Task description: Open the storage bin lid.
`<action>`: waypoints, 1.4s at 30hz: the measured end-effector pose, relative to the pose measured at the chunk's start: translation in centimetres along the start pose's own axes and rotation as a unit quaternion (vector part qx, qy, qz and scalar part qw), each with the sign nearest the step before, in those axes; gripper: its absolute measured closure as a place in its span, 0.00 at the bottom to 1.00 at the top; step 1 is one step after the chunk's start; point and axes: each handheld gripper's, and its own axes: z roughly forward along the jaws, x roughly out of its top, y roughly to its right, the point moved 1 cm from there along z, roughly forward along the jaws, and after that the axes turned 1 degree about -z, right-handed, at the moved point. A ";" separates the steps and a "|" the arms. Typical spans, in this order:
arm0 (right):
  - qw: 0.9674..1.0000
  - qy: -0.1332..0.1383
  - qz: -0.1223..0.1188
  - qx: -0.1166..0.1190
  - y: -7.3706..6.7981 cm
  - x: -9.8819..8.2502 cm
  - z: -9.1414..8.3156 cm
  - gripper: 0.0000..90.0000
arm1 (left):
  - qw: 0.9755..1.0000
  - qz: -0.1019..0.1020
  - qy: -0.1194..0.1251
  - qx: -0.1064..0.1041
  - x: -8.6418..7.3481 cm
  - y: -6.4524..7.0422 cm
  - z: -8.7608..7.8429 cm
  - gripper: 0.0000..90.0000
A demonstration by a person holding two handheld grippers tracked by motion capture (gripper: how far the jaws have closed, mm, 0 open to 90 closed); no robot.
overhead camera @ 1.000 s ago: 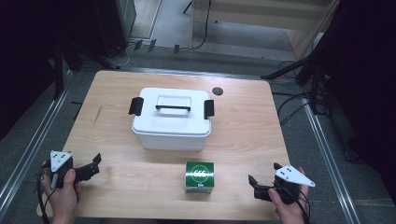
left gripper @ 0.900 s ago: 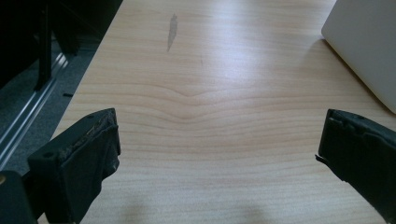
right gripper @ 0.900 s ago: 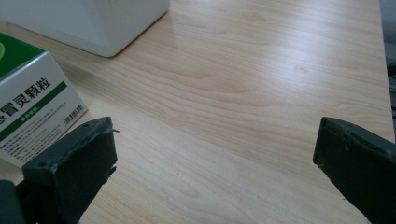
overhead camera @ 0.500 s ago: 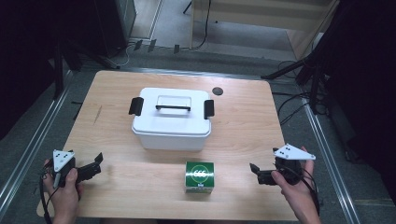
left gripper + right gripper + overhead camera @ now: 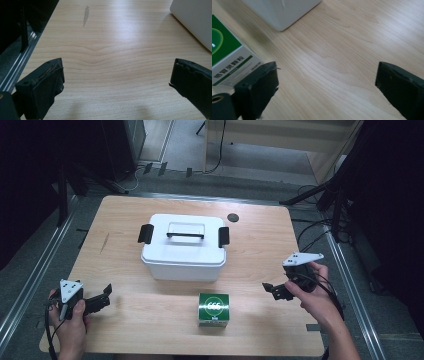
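Two tools noted. Left tool point(image 5: 104, 295), lower left of the high view, jaws spread wide over bare desk point(image 5: 150, 320), nothing between them. Right tool point(image 5: 274, 290), lower right, held above the desk; its jaws have just been closing slightly, yet stand wide apart with nothing between them. One green box point(image 5: 214, 309), bottom centre, lies between both tools, apart from each; white "666"-like mark on top, side lettering unreadable. One white lidded container point(image 5: 183, 247) at centre, two black latches, one handle. One dark disc point(image 5: 232, 217) beyond.
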 end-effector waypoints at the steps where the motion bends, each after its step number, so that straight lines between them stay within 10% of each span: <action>1: 1.000 -0.004 -0.006 -0.004 0.1 0.2 0.1 0.08 | 1.000 0.000 0.000 0.000 0.0 0.0 0.0 0.00; 11: 0.997 -0.047 -0.050 0.021 1.4 2.6 0.5 0.10 | 1.000 0.003 0.003 -0.005 0.0 0.1 0.0 0.00; 21: 0.984 -0.092 -0.147 0.035 0.7 6.0 1.7 0.14 | 1.000 -0.001 -0.002 -0.007 0.0 -0.1 0.0 0.00; 31: 0.978 -0.086 -0.185 0.046 0.8 9.7 1.7 0.24 | 1.000 -0.001 -0.001 -0.011 0.0 -0.1 0.0 0.00; 36: 0.966 -0.101 -0.232 0.054 -0.5 11.9 2.3 0.30 | 1.000 0.001 0.001 -0.018 0.0 -0.1 0.0 0.00; 42: 0.944 -0.093 -0.299 0.104 -2.4 14.7 4.1 0.47 | 1.000 0.000 0.003 -0.019 0.0 -0.1 0.0 0.00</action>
